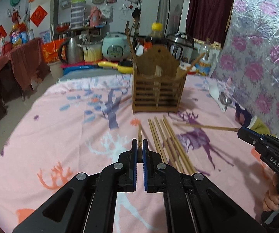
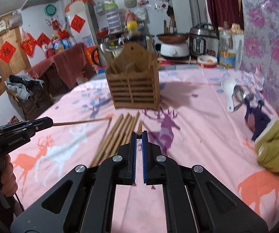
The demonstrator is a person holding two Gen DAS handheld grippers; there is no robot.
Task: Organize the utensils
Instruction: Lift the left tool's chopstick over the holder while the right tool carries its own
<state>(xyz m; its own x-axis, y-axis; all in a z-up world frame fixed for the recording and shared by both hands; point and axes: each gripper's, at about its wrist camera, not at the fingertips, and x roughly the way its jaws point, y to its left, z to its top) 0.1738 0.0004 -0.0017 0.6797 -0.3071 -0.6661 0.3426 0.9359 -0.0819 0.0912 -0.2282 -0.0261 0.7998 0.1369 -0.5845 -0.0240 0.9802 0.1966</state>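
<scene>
Left wrist view: the left gripper (image 1: 139,145) has its jaws nearly together on one chopstick (image 1: 139,136), a thin brown stick that runs forward toward the holder (image 1: 156,91). The holder is a slatted brown wooden box with a tall arched back and at least two compartments; a few sticks already stand in it. Just before the holder, on the pink deer-print cloth (image 1: 61,136), lies a loose fan of pale chopsticks (image 1: 166,141). Right of that fan the right gripper (image 1: 243,132) grips another stick (image 1: 207,126) by its end, so that it lies crosswise. A white spoon (image 1: 216,94) and a metal spoon (image 1: 225,100) rest right of the holder, near the wall.

Right wrist view: the right gripper (image 2: 139,136) has its jaws narrow on a stick end (image 2: 139,129). The fan (image 2: 118,134) lies before the holder (image 2: 133,89), blurred. Left of it, the left gripper (image 2: 49,123) carries its stick (image 2: 81,122) level above the cloth. A yellow-green and purple fabric piece (image 2: 273,151) lies right of the holder, well apart.

The sticks look light, stiff and smooth, so likely to pivot or slip when pinched by the end; a hold nearer the middle should steady them. The holder looks light enough to tip if nudged. The white spoon may be brittle.
</scene>
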